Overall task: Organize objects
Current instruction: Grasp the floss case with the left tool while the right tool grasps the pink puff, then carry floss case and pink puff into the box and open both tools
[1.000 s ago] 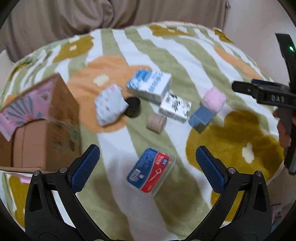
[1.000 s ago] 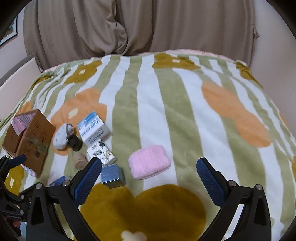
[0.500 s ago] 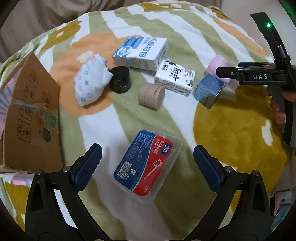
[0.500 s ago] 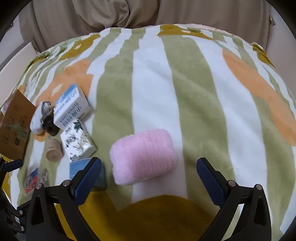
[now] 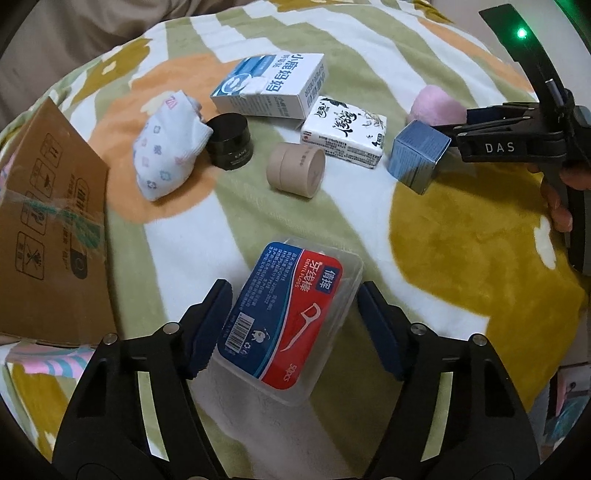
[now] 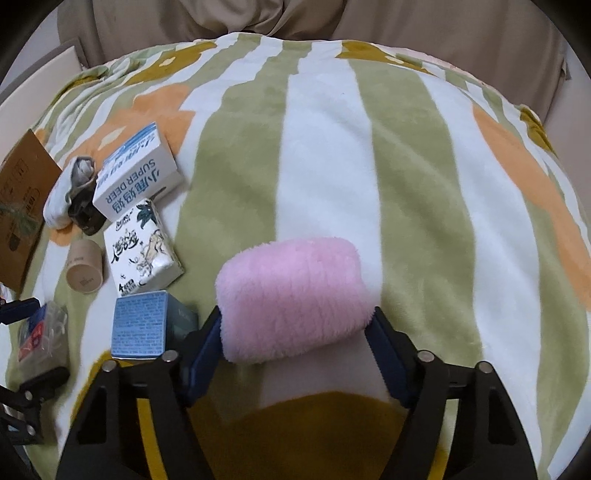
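Note:
A clear dental-floss box (image 5: 291,317) with a blue and red label lies on the striped blanket, between the jaws of my left gripper (image 5: 291,328). The jaws are closing; the left pad is at the box's edge and a thin gap shows at the right pad. In the right wrist view a pink plush roll (image 6: 291,295) sits between the closing jaws of my right gripper (image 6: 295,332), both blue pads pressed into its ends. In the left wrist view the right gripper's body (image 5: 502,144) shows at the far right, beside the pink plush roll (image 5: 434,105).
A blue cube box (image 5: 419,155), a white tissue pack (image 5: 343,131), a tan round tub (image 5: 295,168), a black jar (image 5: 229,142), a patterned sock (image 5: 166,147) and a blue-white carton (image 5: 273,85) lie clustered. A cardboard box (image 5: 48,221) stands at the left. Beige curtain (image 6: 295,33) hangs behind.
Both grippers have sunk toward the blanket and their jaws have narrowed from wide open. The left now flanks the floss box; the right has closed onto the pink roll.

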Motion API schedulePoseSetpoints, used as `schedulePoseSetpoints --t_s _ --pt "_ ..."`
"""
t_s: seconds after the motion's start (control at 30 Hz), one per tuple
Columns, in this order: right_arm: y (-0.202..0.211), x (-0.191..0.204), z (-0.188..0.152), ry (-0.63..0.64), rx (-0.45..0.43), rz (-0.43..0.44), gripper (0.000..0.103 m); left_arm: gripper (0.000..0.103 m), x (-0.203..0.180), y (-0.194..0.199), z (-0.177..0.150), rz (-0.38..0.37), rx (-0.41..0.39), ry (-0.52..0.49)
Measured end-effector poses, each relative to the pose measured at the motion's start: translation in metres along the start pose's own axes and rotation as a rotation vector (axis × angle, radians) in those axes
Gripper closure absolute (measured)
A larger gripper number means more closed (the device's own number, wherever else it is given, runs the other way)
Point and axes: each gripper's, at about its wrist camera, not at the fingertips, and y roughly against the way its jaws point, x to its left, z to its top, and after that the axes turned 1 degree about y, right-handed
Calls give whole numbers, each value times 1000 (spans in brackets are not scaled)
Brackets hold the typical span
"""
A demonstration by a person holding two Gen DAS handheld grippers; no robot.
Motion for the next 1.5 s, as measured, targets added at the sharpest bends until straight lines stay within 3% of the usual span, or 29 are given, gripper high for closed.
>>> schedulePoseSetpoints --t_s 0.63,1.2,1.5 --pt "18 7 1 -4 -23 -12 67 44 7 26 -3 -53 -49 32" --pt "89 16 15 -18 -113 -21 68 45 20 89 24 -61 -170 20" --pt "126 44 40 -7 -159 28 68 45 60 132 45 -55 -250 32"
